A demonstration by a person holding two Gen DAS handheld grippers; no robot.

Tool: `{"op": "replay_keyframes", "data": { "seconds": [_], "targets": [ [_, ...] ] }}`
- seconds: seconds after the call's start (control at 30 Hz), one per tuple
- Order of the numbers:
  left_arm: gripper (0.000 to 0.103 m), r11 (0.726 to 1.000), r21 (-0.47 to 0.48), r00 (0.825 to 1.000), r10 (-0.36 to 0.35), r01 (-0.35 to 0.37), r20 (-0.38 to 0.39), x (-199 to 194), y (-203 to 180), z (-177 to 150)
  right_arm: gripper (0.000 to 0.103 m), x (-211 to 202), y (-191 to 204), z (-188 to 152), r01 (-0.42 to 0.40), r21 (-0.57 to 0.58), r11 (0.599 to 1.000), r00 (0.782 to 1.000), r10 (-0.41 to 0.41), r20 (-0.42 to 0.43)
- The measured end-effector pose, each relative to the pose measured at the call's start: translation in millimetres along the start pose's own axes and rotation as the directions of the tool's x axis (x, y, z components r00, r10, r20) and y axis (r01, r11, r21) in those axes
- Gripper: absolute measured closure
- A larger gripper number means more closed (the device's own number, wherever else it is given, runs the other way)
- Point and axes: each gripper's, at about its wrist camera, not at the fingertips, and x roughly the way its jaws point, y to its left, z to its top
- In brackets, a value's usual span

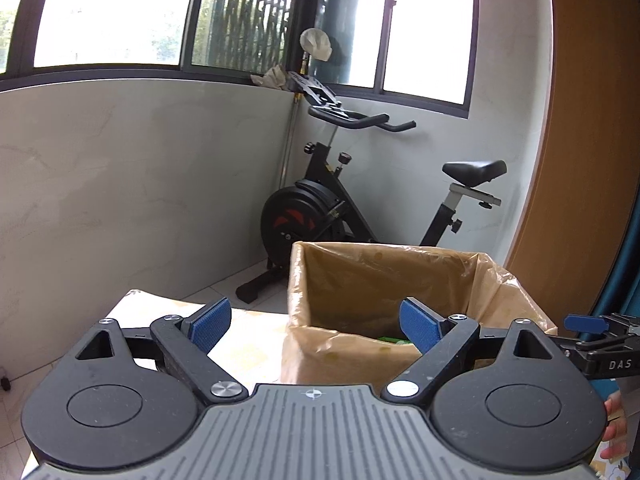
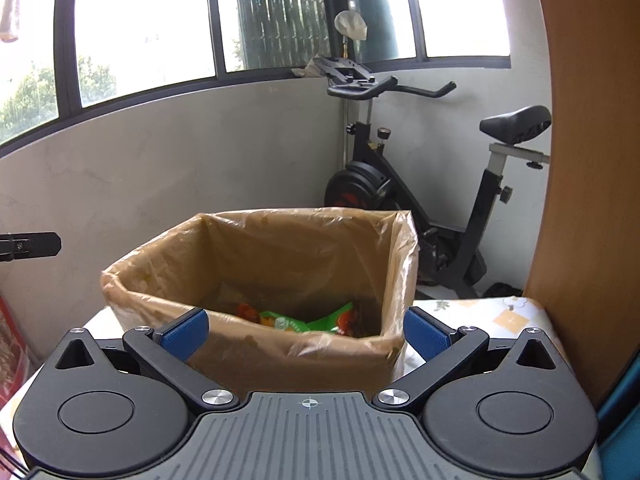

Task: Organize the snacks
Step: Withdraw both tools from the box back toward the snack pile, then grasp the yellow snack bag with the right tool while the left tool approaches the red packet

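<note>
A cardboard box (image 2: 288, 364) lined with a tan plastic bag stands on a table with a patterned cloth. Green and red snack packets (image 2: 316, 320) lie at its bottom. My right gripper (image 2: 306, 330) is open and empty, just in front of the box's near wall. My left gripper (image 1: 316, 322) is open and empty, at the box's (image 1: 340, 356) left near corner; a green packet (image 1: 394, 339) shows inside. The right gripper's tip (image 1: 588, 326) shows at the right edge of the left wrist view.
An exercise bike (image 1: 344, 200) stands in the corner behind the table, also in the right wrist view (image 2: 420, 192). A wooden panel (image 2: 576, 160) rises at the right. Grey walls and windows lie beyond. A red packet (image 2: 10, 356) sits at the far left.
</note>
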Motion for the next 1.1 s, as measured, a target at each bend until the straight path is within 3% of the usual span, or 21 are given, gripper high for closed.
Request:
{"op": "replay_keyframes", "data": {
  "seconds": [0.33,0.47,0.6,0.73,0.97,1.1],
  "targets": [
    [0.010,0.997,-0.001,0.997,0.073,-0.073,0.034,-40.6,28.3,-25.9,0.000,-26.3,-6.5,-29.7,-0.015,0.025,1.000,0.998,0.014,0.068],
    [0.010,0.997,-0.023,0.997,0.078,-0.077,0.025,-46.5,36.0,-45.9,0.000,-29.7,-15.7,-43.8,-0.062,0.072,0.995,0.997,0.059,0.048],
    [0.010,0.997,-0.033,0.998,0.064,-0.063,0.025,-49.7,35.7,-69.9,0.000,-26.8,-18.8,-66.1,0.009,0.046,0.999,1.000,-0.009,-0.003],
    [0.010,0.997,-0.054,0.998,0.048,-0.047,0.027,-49.9,36.5,-99.5,0.000,-19.9,-21.9,-99.6,0.000,0.030,1.000,0.998,0.002,-0.064],
    [0.011,0.992,-0.120,0.996,0.035,-0.044,-0.079,-33.7,43.6,-142.8,0.001,1.6,1.1,-155.6,0.019,-0.182,0.983,0.990,-0.044,-0.131],
    [0.012,0.991,-0.120,0.993,0.049,-0.062,-0.110,-29.9,43.1,-156.8,0.002,15.0,11.4,-172.5,0.025,-0.239,0.971,0.988,-0.061,-0.143]
  ]
}}
